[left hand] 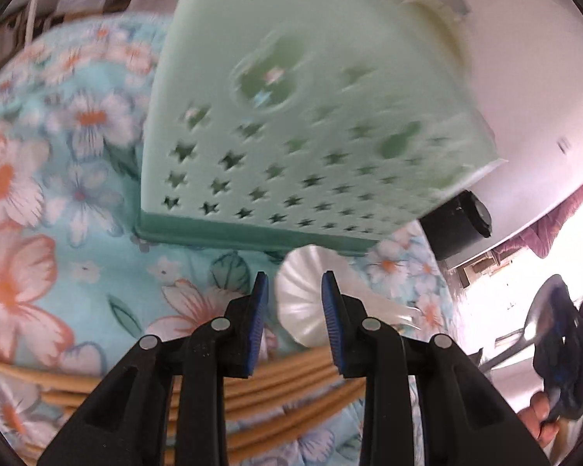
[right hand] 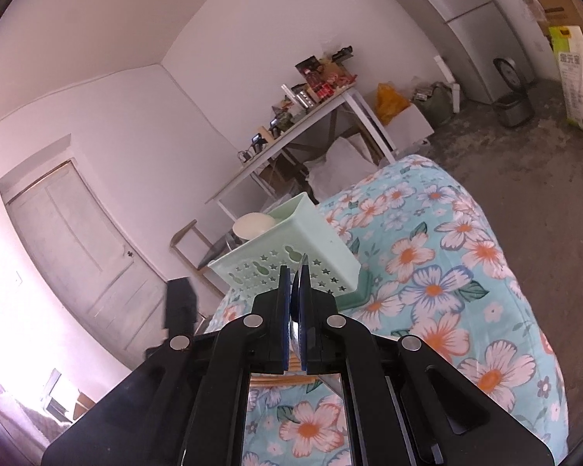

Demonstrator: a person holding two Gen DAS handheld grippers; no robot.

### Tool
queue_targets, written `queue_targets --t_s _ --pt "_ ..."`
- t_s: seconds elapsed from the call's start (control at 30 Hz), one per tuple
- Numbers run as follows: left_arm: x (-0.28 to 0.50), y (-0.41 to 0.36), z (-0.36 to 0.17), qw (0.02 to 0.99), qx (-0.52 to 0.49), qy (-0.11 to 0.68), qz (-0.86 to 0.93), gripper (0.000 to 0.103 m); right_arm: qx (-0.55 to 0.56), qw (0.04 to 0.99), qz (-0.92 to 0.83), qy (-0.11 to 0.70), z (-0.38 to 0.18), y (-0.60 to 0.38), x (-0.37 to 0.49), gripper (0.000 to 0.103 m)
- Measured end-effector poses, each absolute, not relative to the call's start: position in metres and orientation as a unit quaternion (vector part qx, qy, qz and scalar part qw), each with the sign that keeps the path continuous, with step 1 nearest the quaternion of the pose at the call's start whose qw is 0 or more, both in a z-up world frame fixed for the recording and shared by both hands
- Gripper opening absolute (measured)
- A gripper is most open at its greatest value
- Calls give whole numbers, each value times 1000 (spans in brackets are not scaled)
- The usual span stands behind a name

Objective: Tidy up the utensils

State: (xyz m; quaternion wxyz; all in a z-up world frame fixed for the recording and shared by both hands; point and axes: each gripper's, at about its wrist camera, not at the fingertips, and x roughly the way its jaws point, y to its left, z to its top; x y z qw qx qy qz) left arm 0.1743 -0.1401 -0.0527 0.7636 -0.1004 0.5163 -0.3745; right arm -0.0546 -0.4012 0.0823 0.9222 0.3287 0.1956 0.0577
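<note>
Bed with floral quilt point(right hand: 439, 272) fills both views. Green holder point(left hand: 291, 116) with star cutouts stands on a darker green tray point(left hand: 213, 233) on the quilt; in the right wrist view the holder point(right hand: 291, 248) sits ahead of the tool, a cream round item point(right hand: 252, 223) showing at its top. Chopsticks point(left hand: 283, 384) lie in a bundle on the quilt under the left tool. White plastic spoon point(left hand: 303, 303) lies on the quilt just before the tray, its bowl between the fingers of the left tool point(left hand: 294, 291), which is partly spread, pads not touching it. Right tool point(right hand: 295, 272) pressed together, pinching a metal spoon point(right hand: 301, 303) edge-on; in the left view that spoon point(left hand: 540, 310) shows far right.
</note>
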Motion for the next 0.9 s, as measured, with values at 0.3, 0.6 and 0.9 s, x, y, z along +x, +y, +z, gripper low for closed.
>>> queue_targets --t_s 0.3,0.6,0.9 --pt "177 -141 -61 768 -120 515 -361 9 341 918 69 191 77 -410 -57 3" --pt "138 -153 -8 805 -95 424 -405 2 343 917 63 193 77 -413 -60 3" --pt "95 -117 70 836 -84 323 -435 2 339 918 57 197 81 -408 -60 2"
